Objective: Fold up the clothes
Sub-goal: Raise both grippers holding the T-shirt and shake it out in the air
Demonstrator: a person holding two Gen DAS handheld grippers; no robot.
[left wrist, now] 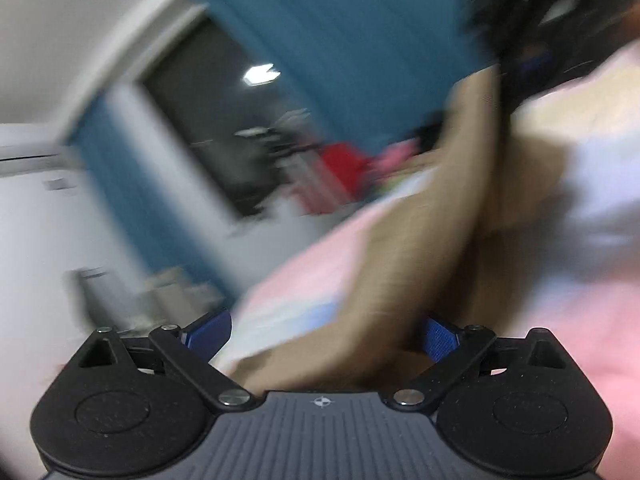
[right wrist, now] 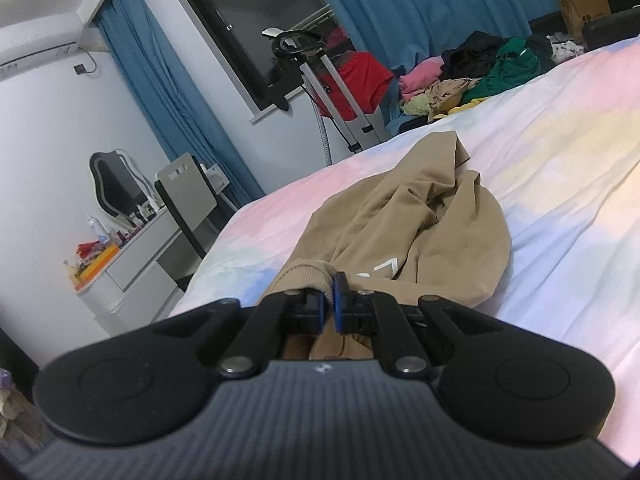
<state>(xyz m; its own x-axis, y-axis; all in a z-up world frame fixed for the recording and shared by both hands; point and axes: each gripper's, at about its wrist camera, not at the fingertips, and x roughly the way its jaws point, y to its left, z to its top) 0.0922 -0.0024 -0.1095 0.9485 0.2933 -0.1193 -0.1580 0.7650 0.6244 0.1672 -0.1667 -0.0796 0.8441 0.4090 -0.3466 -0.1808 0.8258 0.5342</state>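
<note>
My right gripper [right wrist: 328,294] clamps the ribbed hem of the tan garment [right wrist: 420,220] on the bed [right wrist: 540,184]. My left gripper [left wrist: 328,334] gapes, blurred; only the right view shows the clothes pile [right wrist: 480,72].

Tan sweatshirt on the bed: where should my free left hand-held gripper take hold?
Take the tan sweatshirt by its ribbed hem, beside where the right hand-held gripper already pinches it. Come in low and level from the near edge: that thick band lies nearest, while the rest is bunched.
</note>
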